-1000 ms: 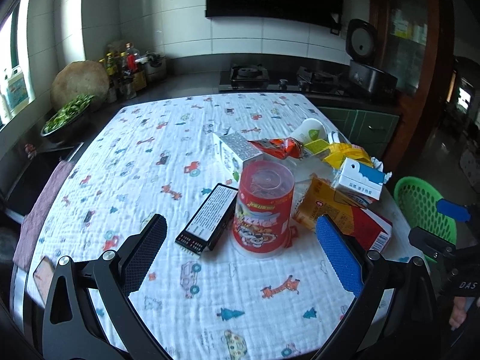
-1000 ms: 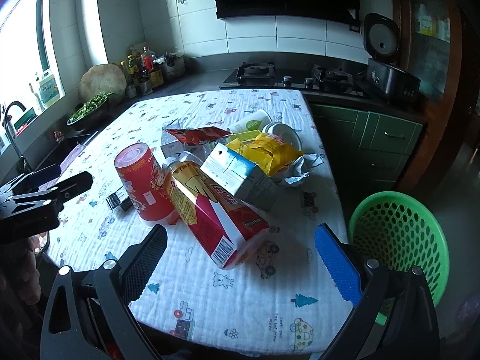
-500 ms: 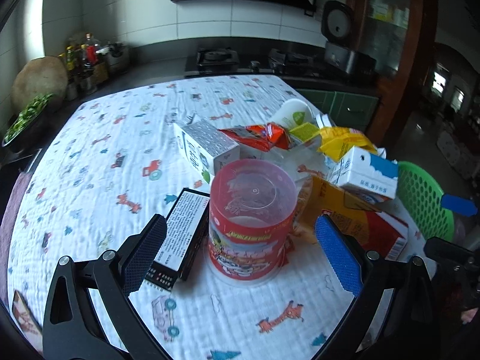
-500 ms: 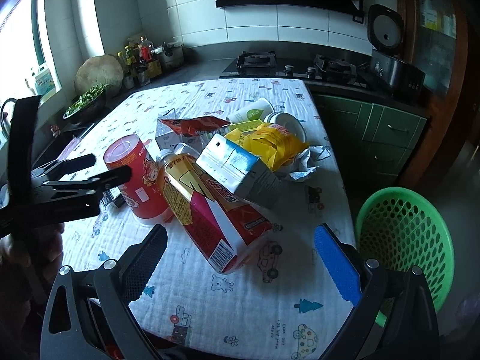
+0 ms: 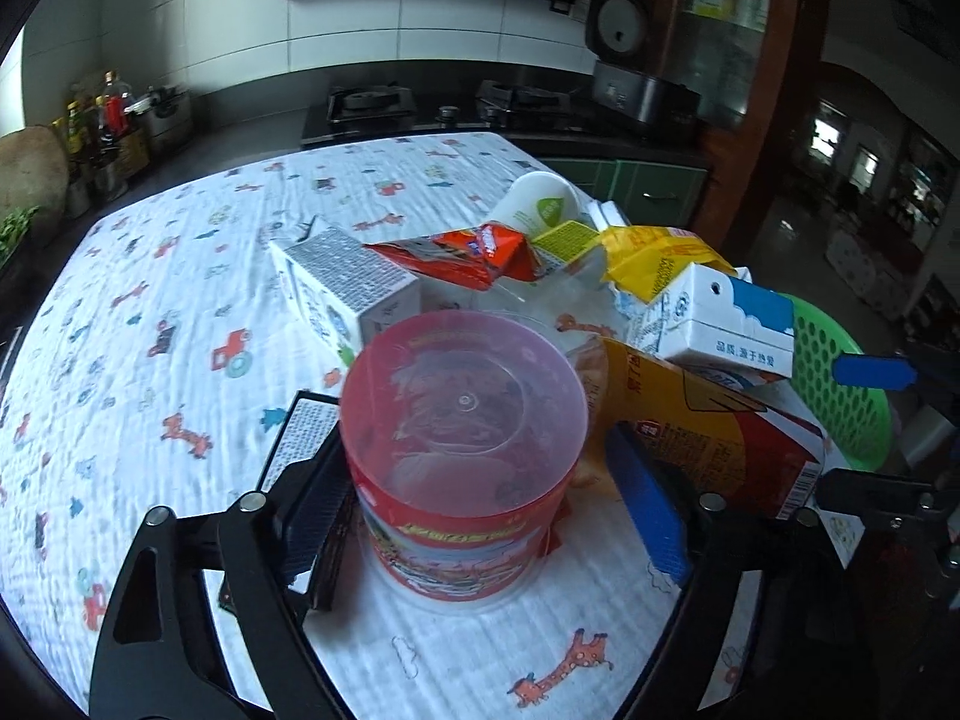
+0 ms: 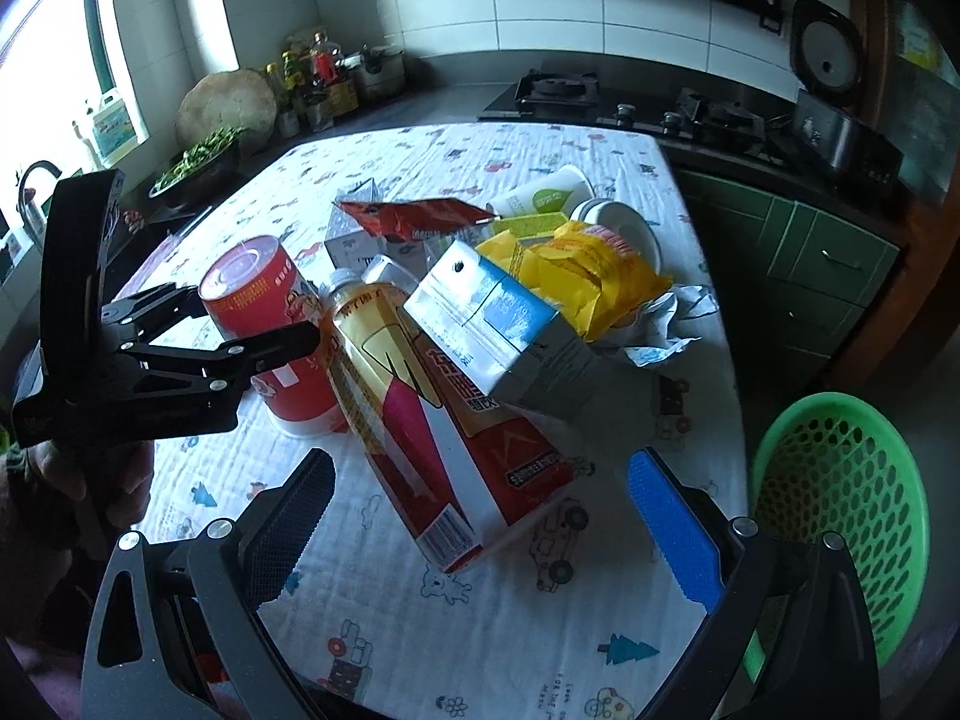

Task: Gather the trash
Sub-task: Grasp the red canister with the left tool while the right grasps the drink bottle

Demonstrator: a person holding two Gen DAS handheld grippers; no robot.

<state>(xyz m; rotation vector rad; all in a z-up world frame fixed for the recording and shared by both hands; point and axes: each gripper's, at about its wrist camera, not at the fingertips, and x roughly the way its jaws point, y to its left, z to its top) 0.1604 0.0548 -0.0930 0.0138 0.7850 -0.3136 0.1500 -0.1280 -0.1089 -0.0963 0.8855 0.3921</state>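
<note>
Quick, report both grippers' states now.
Left gripper: open, jaws have just been closing around the red canister, not yet pressing it.
Right gripper: open, holding nothing.

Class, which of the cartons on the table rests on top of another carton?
The white carton with the blue end; it leans on the long red-and-yellow carton, unlike the grey-topped one on the cloth.

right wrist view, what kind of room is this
Most likely a home kitchen: a gas hob is set into the dark counter under white wall tiles, a rice cooker sits at its end, and bottles stand by the window.
</note>
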